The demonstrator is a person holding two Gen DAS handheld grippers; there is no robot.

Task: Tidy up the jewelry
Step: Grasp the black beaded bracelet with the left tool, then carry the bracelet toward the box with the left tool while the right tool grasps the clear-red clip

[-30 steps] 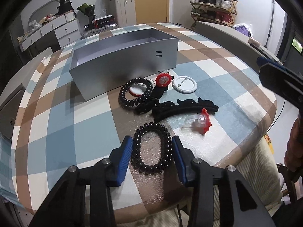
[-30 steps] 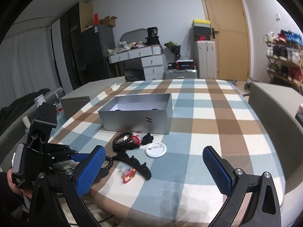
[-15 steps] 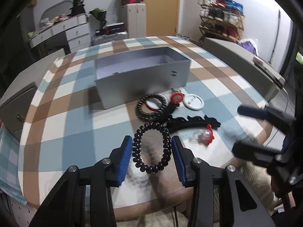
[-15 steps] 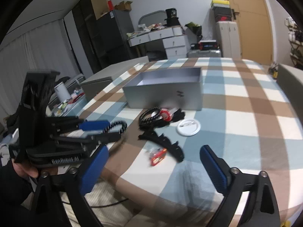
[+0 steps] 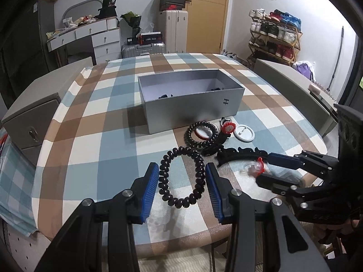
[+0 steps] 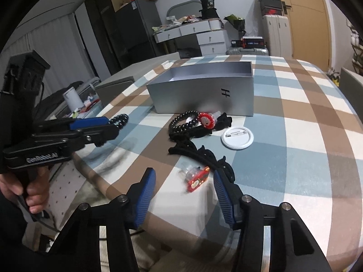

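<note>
- The left hand-held gripper (image 5: 181, 185), closed on the black coil hair tie (image 5: 180, 176), has lifted it clear of the desk (image 5: 95, 158) within the last second; transfer to the grey box (image 5: 190, 104) appears next.
- The right hand-held gripper (image 6: 185, 195), previously wide open, has narrowed around the red clip (image 6: 197, 178); still open.
- Tie: glossy spiral, stretched oval, held near centre.

black coil bracelet (image 5: 180, 176) | lifted, held | grey box (image 5: 192, 104) open, upright on table
</note>
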